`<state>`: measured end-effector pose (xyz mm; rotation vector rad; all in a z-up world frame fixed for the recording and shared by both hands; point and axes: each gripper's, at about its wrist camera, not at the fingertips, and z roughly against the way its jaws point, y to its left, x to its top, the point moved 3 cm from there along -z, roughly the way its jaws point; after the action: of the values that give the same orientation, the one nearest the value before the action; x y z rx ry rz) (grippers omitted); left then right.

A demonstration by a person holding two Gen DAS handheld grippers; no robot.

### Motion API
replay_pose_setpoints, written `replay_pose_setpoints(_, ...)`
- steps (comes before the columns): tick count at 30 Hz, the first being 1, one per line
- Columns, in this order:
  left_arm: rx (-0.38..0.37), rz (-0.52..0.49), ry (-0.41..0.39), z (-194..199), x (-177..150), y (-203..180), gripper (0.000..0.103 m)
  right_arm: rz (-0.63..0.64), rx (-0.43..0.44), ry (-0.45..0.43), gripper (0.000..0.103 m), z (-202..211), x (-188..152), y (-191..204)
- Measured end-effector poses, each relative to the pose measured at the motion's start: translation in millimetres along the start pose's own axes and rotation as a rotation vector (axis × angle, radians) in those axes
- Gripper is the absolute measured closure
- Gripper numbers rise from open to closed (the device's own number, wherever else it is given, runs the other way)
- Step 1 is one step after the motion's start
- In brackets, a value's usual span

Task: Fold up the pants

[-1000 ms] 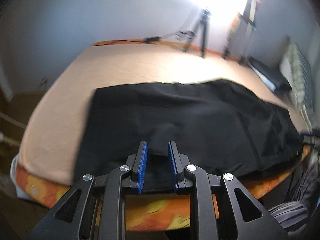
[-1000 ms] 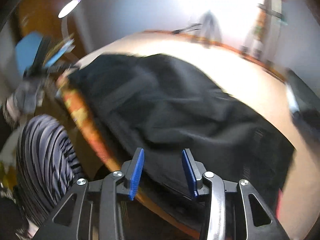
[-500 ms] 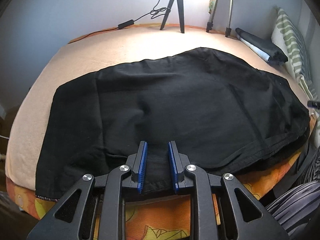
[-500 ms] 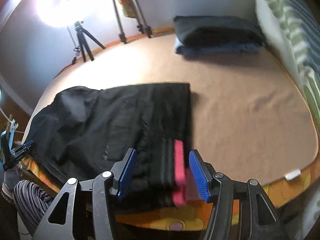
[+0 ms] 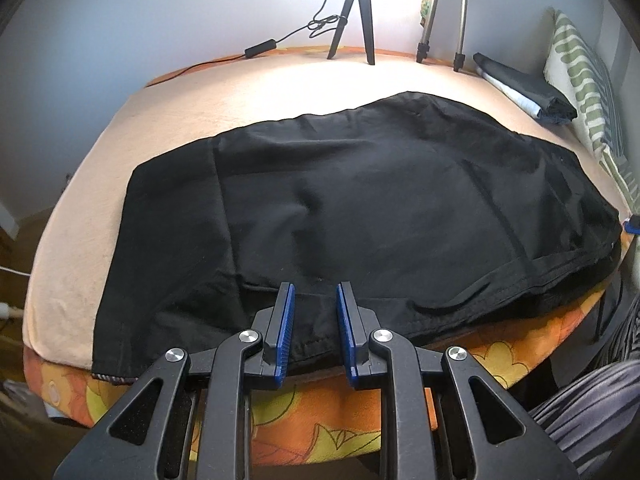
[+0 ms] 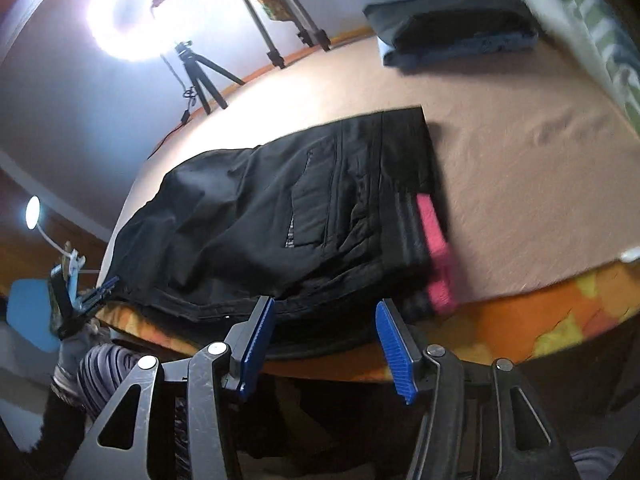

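Observation:
Black pants lie flat across the peach-covered bed, legs to the left and waist to the right. In the right wrist view the pants show their waistband with a pink inner band at the bed's near edge. My left gripper is open, its blue pads just over the near hem edge of the pants, holding nothing. My right gripper is open wide and empty, just short of the waist end at the bed's front edge.
Two tripods and a cable stand at the bed's far edge under a bright ring light. Folded dark clothes lie at the far right by a striped pillow. The orange patterned mattress side runs below the pants.
Both grippers swung from blurred views to steady ones facing the pants. The right gripper turned to the waist end and drew back a little. The pants have not moved.

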<state>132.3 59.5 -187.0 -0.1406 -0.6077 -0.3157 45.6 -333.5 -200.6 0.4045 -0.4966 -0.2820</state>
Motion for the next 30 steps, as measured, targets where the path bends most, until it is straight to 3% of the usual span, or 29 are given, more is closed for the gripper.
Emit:
replay_pose_setpoints(6, 0.000, 0.001, -0.006, 2.7, -4.0, 2.6, 0.083, -0.181, 0.131, 0.010, 0.053, -14.1, -4.1, -12.7)
replay_pose_setpoints(11, 0.000, 0.015, -0.013, 5.9, -7.3, 8.3, 0.083, -0.245, 0.112, 0.005, 0.056, -27.1, 0.8, -16.6)
replay_pose_setpoints(13, -0.001, 0.026, -0.014, 6.3, -8.4, 11.6, 0.083, -0.268, 0.122, 0.003, 0.066, -31.5, 2.1, -15.6)
replay_pose_setpoints(15, -0.003, 0.036, -0.013, 5.6, -9.0, 15.5, 0.083, -0.262, 0.108, -0.002, 0.086, -32.8, 0.6, -11.9)
replay_pose_setpoints(20, 0.020, 0.074, -0.012, 6.0, -10.1, 31.8, 0.083, -0.217, 0.120, -0.058, 0.102, -5.1, -7.4, -4.8)
replay_pose_setpoints(22, 0.037, 0.077, -0.018, 9.3, -9.5, 38.9, 0.083, -0.188, 0.088, -0.074, 0.103, 2.8, -12.7, -7.2)
replay_pose_setpoints(28, 0.062, 0.104, -0.056, 20.4, 0.8, 51.4, 0.083, -0.148, 0.024, 0.001, 0.102, -17.2, -20.7, -15.5)
replay_pose_setpoints(30, 0.065, 0.109, -0.066, 23.2, 3.7, 53.6, 0.083, -0.067, -0.042, 0.031, 0.094, -14.5, -19.6, -6.5)
